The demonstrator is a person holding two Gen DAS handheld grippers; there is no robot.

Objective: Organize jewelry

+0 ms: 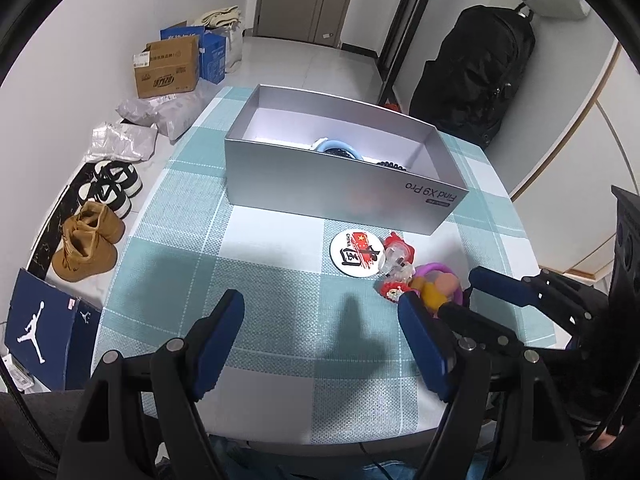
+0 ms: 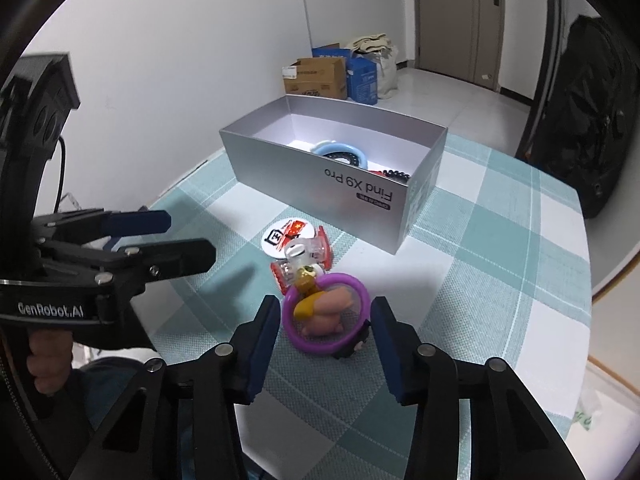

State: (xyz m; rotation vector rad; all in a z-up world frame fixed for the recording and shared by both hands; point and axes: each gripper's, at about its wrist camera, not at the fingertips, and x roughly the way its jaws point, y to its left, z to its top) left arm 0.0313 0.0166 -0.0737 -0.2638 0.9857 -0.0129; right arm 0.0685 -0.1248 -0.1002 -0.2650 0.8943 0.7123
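Observation:
A purple ring [image 2: 320,350] around a pink and yellow figure [image 2: 332,308] lies on the checked tablecloth. My right gripper [image 2: 325,308] straddles it with the jaws partly apart; the pads sit close beside the ring, and a thin gap shows on each side. Beyond the ring lie a red and clear trinket [image 2: 308,252] and a round white badge [image 2: 280,236]. An open silver box [image 2: 320,184] behind them holds a light blue ring [image 2: 340,148] and a dark bead bracelet [image 2: 396,174]. My left gripper [image 1: 320,320] hovers open over bare cloth, left of the ring [image 1: 436,268].
On the floor left of the table are shoes [image 1: 92,240], a shoe box [image 1: 40,328], plastic bags and cardboard boxes [image 1: 168,68]. A black backpack [image 1: 476,76] stands at the far right, by the wall. The table's near edge runs just under both grippers.

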